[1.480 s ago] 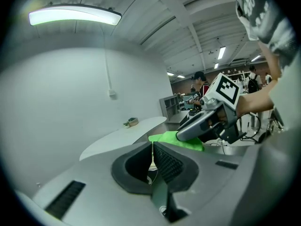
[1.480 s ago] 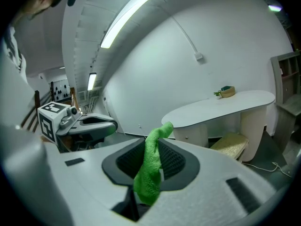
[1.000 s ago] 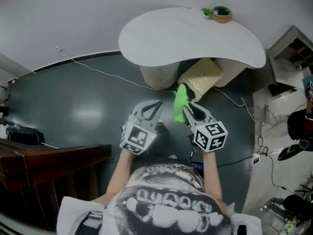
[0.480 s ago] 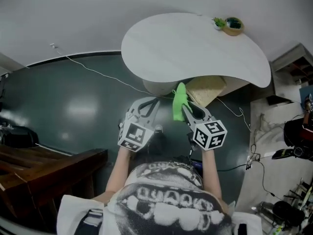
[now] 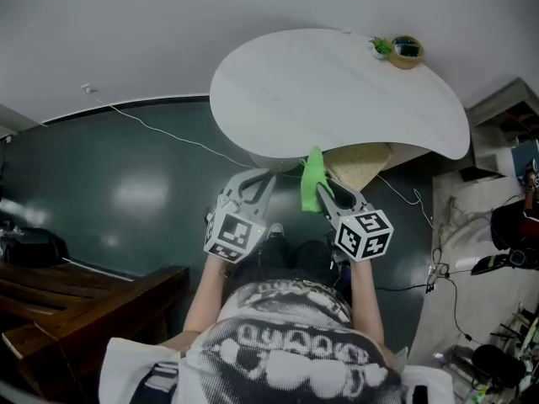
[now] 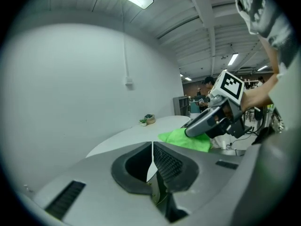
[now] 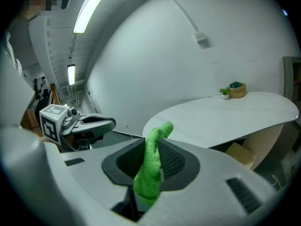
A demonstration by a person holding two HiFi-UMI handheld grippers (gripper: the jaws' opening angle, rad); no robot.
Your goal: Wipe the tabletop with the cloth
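The person is standing just short of a pale, rounded desk [image 5: 337, 82] and is holding both claws out at about waist height, side by side and near each other, over a dark green floor [image 5: 126, 183]. The right claw [image 5: 322, 190] is gripping a bright green cloth [image 5: 312, 175]: in the right gripper view its two jaws are pressing on the fabric from either side [image 7: 153, 149], with one bunched end of the cloth [image 7: 151, 164] sticking up past the tips and the other end hanging down between the jaws' roots. The cloth is therefore hanging in the air in that claw, close to the desk's near edge and not lying on the top. The left claw [image 5: 268, 175] is carrying nothing; in the left gripper view its jaws are meeting tip to tip [image 6: 152, 149], with only a thin seam showing between them. From that view the right claw [image 6: 207, 124] is showing on the right with the cloth [image 6: 186, 139] jutting from it toward the desk [image 6: 141, 131]. The desk top [image 7: 225, 117] is looking bare except at its far right end, where a small tan bowl [image 5: 405, 50] is sitting just beside a little green plant [image 5: 381, 47]. A thin white cable [image 5: 168, 133] is trailing across the floor to the left of the desk, and a straw-coloured block [image 5: 362, 162] is lying under the desk's overhang.
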